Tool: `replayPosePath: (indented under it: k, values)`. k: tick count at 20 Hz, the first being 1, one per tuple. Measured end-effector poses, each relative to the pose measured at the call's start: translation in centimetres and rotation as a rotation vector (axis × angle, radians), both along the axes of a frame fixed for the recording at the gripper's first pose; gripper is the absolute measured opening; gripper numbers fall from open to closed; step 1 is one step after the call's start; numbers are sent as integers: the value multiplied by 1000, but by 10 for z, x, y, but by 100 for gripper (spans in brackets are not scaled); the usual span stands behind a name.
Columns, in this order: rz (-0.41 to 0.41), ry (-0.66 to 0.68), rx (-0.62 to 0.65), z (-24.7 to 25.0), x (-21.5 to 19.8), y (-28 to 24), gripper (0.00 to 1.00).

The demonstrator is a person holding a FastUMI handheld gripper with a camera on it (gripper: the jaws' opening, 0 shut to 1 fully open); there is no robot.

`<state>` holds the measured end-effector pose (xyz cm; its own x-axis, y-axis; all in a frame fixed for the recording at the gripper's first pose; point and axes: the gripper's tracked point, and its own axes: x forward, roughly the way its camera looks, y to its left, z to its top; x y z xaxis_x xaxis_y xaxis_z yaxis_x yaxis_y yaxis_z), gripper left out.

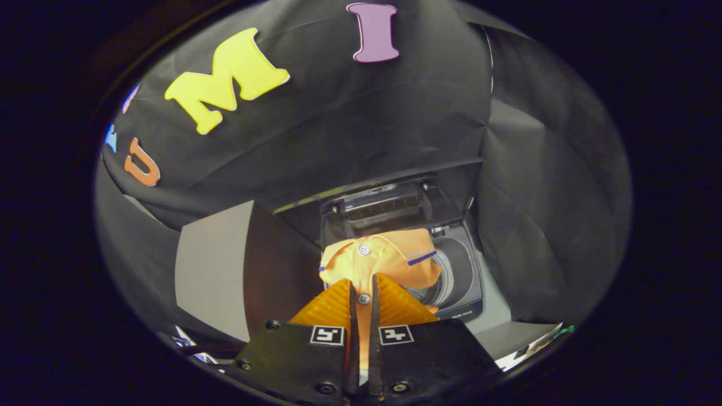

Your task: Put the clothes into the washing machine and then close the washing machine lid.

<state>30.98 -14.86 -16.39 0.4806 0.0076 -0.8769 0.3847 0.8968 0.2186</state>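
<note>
We see tongs [364,290] pinching orange shirt [375,259], bunched at 12 o'clock; washer [459,270] beyond, lid [395,197] up.

A staged laundry booth, not a real home: a small grey top-loading washing machine [451,270] with raised lid [395,194] stands against draped black cloth walls [366,124]

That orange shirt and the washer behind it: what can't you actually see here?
- Orange shirt: the lower part hides behind the gripper shut on it.
- Washing machine drum: the shirt covers most of the opening.
- Open lid: its underside is dark and unclear.
</note>
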Motion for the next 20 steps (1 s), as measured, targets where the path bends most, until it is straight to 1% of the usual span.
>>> replayPosePath:
  k: [7,17,20]
  values:
    - [32,95,14,-70,-4,-11,10]
    - [79,173,-11,-149,19,-22,9]
    - [73,211,-1,-173,21,-24,10]
